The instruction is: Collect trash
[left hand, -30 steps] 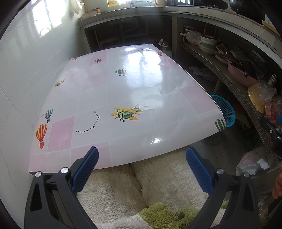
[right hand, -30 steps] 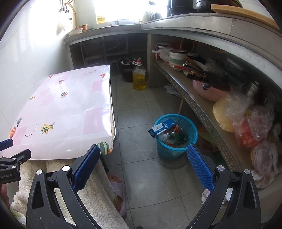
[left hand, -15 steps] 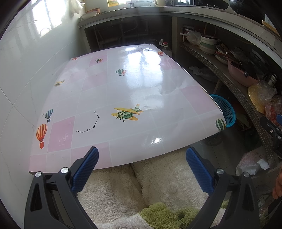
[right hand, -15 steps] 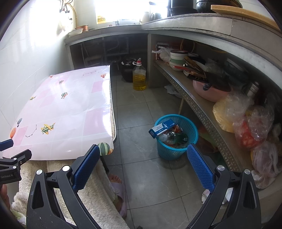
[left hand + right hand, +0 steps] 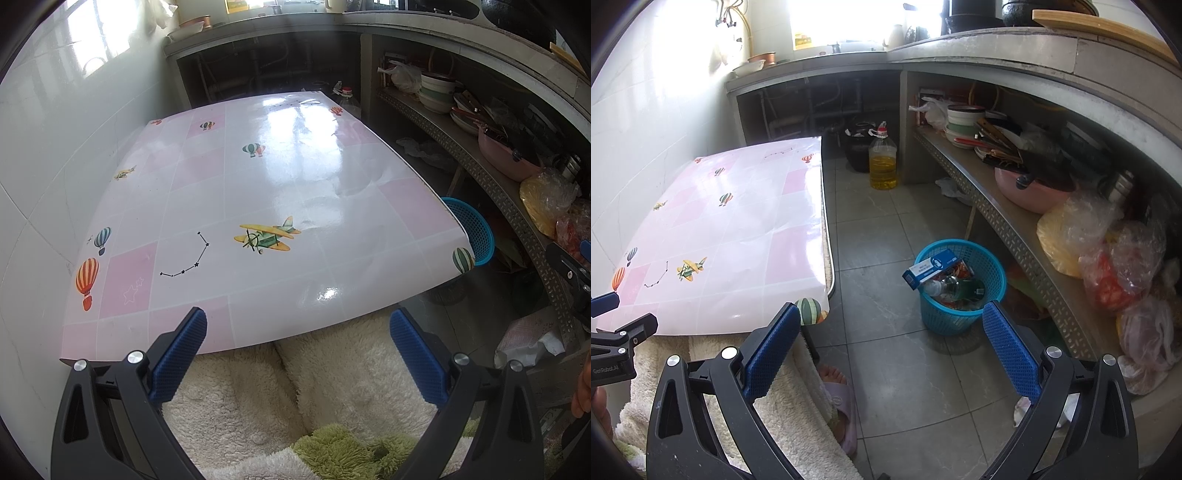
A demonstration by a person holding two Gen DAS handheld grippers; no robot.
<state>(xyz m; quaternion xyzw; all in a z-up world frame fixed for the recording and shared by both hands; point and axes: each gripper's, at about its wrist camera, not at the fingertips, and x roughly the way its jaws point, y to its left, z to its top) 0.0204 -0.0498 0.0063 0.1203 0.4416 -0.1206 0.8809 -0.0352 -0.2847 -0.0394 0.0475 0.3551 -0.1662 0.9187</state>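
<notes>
I count one blue basket [image 5: 960, 291] at centre-right of my right view, holding one blue-and-white box [image 5: 932, 267] and one clear bottle [image 5: 951, 287]. One oil jug [image 5: 883, 161] stands at upper centre. My two grippers, the left gripper [image 5: 297, 354] and the right gripper [image 5: 892, 352], each show two blue pads spread wide.

- The table [image 5: 258, 192] wears a glossy pink-and-white cloth printed with balloons and a plane.
- On the tiled floor [image 5: 886, 369] stand a blue basket [image 5: 960, 291] and an oil bottle [image 5: 882, 162].
- The shelf [image 5: 1015, 221] carries bowls and bags.
</notes>
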